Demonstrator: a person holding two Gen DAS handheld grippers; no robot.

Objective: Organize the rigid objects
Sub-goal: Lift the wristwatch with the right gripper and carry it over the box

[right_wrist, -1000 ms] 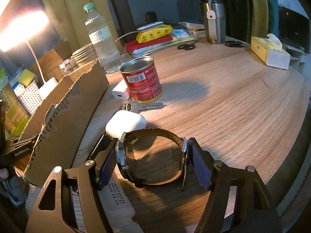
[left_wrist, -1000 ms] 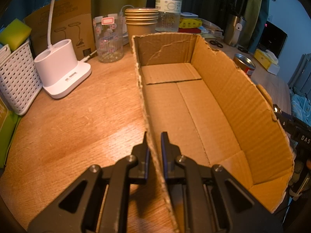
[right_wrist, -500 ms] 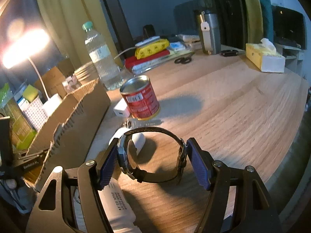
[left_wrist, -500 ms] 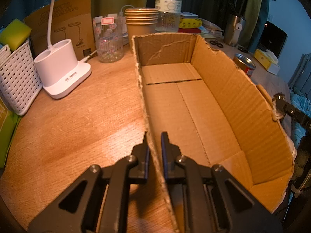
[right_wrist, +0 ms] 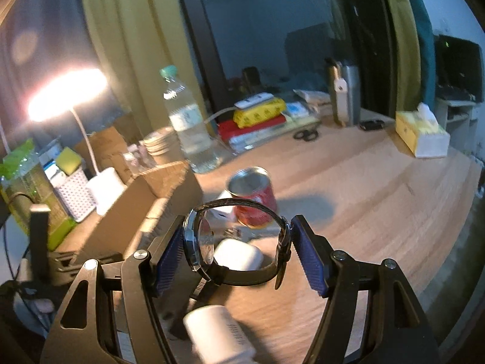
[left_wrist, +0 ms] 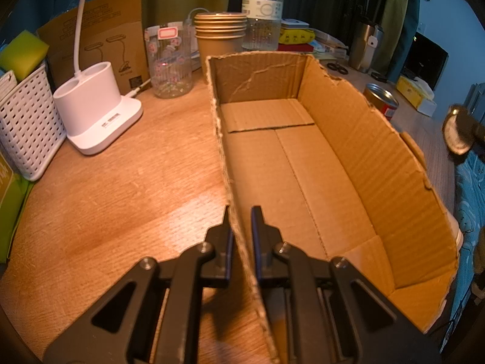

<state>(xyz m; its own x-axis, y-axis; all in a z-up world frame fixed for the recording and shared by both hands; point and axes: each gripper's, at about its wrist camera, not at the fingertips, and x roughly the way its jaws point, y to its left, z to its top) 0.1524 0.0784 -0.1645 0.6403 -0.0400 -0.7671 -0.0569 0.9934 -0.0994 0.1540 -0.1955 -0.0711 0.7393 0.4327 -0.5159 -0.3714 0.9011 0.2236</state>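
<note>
Clamping the near left wall of the open cardboard box [left_wrist: 303,163], the left hand-held gripper [left_wrist: 241,227] has one finger outside and one inside, pressed together on the torn edge – this shows only in the left wrist view, which also looks straight down onto the box's bare floor of folded flaps. At that view's right edge a blurred round watch face [left_wrist: 459,135] appears beyond the box's far wall. The right wrist view gives what the left cannot: the right hand-held gripper [right_wrist: 239,251] grips a wristwatch [right_wrist: 200,247] by its closed loop, the blue pads pressing the case on one side and the buckle on the other, the whole thing raised above the bench [right_wrist: 379,188]. The loop lies roughly level, its long axis running across from finger to finger, and the dial stands on edge against the left pad, facing sideways. Beneath it on the wood lie a white earbud case [right_wrist: 239,254], a red tin can [right_wrist: 254,200] standing open end up, and a white cylinder [right_wrist: 218,333], blurred, in the foreground.

The bench is light wood grain, warmly lit by a white desk lamp [left_wrist: 97,112] left of the box, beside a white perforated basket [left_wrist: 27,124]. Behind the box stand stacked paper cups [left_wrist: 219,38], a patterned glass jar [left_wrist: 169,60] and a water bottle [left_wrist: 262,9] – yellow-green curtains hang beyond
</note>
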